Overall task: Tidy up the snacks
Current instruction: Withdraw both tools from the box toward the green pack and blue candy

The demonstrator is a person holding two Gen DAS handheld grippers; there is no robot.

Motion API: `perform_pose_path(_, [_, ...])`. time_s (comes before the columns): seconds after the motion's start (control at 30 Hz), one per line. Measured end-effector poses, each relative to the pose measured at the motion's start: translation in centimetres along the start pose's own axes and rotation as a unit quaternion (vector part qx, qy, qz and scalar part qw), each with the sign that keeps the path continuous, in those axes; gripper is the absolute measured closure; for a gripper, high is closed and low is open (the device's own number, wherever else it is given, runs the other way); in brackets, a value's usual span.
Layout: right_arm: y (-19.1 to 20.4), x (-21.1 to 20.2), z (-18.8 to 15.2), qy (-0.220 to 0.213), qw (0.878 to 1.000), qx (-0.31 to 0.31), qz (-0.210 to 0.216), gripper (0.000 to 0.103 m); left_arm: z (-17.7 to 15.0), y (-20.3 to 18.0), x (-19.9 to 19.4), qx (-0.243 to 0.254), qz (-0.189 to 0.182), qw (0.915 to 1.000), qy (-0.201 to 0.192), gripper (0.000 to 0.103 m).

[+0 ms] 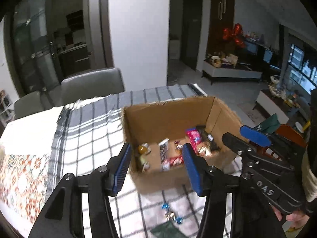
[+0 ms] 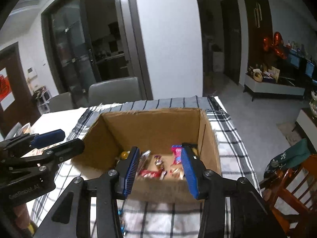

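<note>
With both my left gripper (image 1: 156,163) and right gripper (image 2: 159,168) spread wide and empty, most snacks (image 1: 195,138) already lie in the cardboard box (image 1: 164,119) ahead of the jaws (blue-wrapped candies (image 1: 171,215) remain on the table (image 1: 89,130) beneath them).

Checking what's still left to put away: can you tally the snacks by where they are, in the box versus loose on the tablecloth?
In the cardboard box: about 6, blurred, including a pink packet and a red packet
Loose on the tablecloth: 2 blue-wrapped candies
Total: about 8
</note>
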State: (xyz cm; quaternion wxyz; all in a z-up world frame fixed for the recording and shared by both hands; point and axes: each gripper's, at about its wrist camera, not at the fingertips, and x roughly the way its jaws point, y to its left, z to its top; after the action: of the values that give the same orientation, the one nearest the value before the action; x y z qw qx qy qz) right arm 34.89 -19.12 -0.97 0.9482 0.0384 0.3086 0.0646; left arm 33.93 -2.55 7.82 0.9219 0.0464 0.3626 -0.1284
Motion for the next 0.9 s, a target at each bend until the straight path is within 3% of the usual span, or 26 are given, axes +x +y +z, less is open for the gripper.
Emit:
perform_pose_path(0.13, [0.8, -0.8, -1.9, 0.011, 1.0, -0.013, 0.024, 0.058, -2.6, 0.1, -1.3, -0.019, -0.013, 0.9997, 0.009, 0.05])
perform_pose_path(0.27, [1.8, -1.3, -4.1, 0.03, 0.998, -0.027, 0.044, 0.058, -4.8, 0.3, -2.3, -0.025, 0.013, 0.9996, 0.005, 0.05])
perform_pose_path(0.5, [4.1, -0.9, -8.2, 0.076, 0.992, -0.055, 0.079, 0.058, -9.7, 1.5, -2.8, -0.047, 0.024, 0.9978, 0.039, 0.05])
perform_pose_path(0.6, [5.1, 0.0, -9.9, 0.105, 0.989, -0.063, 0.087, 0.042, -11.8, 2.2, -2.9, -0.054, 0.039, 0.9964, 0.053, 0.049])
perform_pose_path(0.73, [6.4, 0.9, -12.3, 0.134, 0.982, -0.082, 0.109, 0.041, -15.0, 3.2, -2.6, -0.061, 0.066, 0.9928, 0.079, 0.045])
perform_pose_path(0.9, [8.1, 2.6, -14.4, 0.165, 0.972, -0.111, 0.122, 0.041, -17.9, 4.5, -1.5, -0.091, 0.068, 0.9871, 0.113, 0.045])
